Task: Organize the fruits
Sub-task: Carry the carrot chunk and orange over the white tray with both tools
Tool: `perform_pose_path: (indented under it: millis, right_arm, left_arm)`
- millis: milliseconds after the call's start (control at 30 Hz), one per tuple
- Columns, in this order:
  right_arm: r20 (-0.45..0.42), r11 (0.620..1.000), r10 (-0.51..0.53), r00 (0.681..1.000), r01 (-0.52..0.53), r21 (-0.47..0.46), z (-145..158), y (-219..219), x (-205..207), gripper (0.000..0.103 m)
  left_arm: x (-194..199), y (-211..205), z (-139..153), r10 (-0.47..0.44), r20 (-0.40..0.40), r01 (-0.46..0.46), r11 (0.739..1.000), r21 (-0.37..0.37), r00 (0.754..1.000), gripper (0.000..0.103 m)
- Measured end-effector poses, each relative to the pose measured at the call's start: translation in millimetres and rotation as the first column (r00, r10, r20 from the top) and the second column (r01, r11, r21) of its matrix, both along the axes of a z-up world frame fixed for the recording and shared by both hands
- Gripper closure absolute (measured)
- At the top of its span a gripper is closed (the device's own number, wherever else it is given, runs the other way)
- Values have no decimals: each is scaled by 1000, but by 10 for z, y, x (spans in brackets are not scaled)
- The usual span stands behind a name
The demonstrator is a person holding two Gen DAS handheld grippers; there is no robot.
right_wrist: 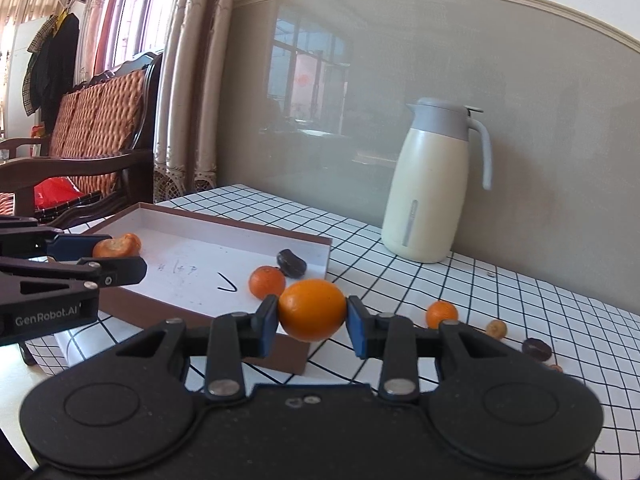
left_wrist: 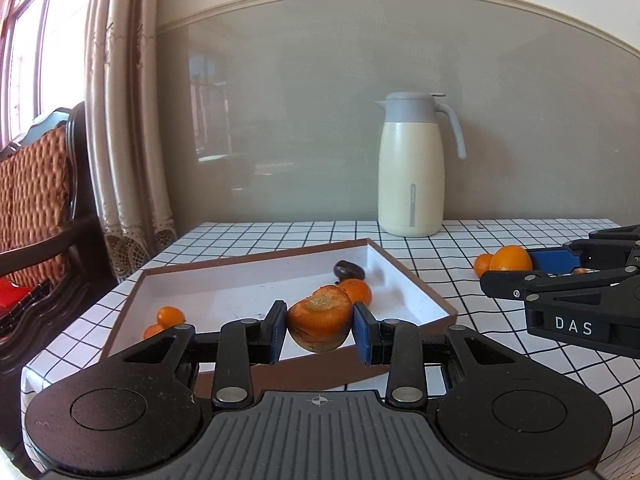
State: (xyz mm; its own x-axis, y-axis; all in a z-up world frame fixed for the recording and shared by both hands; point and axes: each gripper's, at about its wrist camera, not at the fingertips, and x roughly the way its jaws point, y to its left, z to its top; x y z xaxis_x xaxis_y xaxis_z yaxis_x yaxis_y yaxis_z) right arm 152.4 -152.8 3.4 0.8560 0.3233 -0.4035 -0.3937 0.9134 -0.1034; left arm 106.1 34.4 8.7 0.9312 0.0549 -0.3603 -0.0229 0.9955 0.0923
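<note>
My left gripper (left_wrist: 319, 327) is shut on a wrinkled orange fruit (left_wrist: 318, 322) and hovers over the near edge of a shallow brown box with a white floor (left_wrist: 416, 280). Inside the box lie a tangerine (left_wrist: 358, 290), a dark brown fruit (left_wrist: 349, 270) and two small orange fruits (left_wrist: 170, 316). My right gripper (right_wrist: 312, 316) is shut on a smooth round orange (right_wrist: 312, 309), just off the box's near right corner (right_wrist: 296, 360). In the right wrist view the left gripper (right_wrist: 116, 250) shows at the left with its wrinkled fruit (right_wrist: 112, 247).
A cream and grey thermos jug (left_wrist: 412, 168) stands at the back of the checked tablecloth (left_wrist: 460, 252). Loose on the cloth to the right lie a small tangerine (right_wrist: 441, 314), a tiny orange fruit (right_wrist: 496, 328) and a dark fruit (right_wrist: 537, 348). A wooden chair (right_wrist: 92, 128) stands left.
</note>
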Motion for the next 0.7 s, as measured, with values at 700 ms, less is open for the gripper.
perform_pose_path:
  millis: [700]
  right_arm:
    - [12, 993, 114, 993, -114, 6, -4, 667, 63, 75]
  left_arm:
    - [-82, 681, -27, 158, 18, -157, 987, -30, 987, 68]
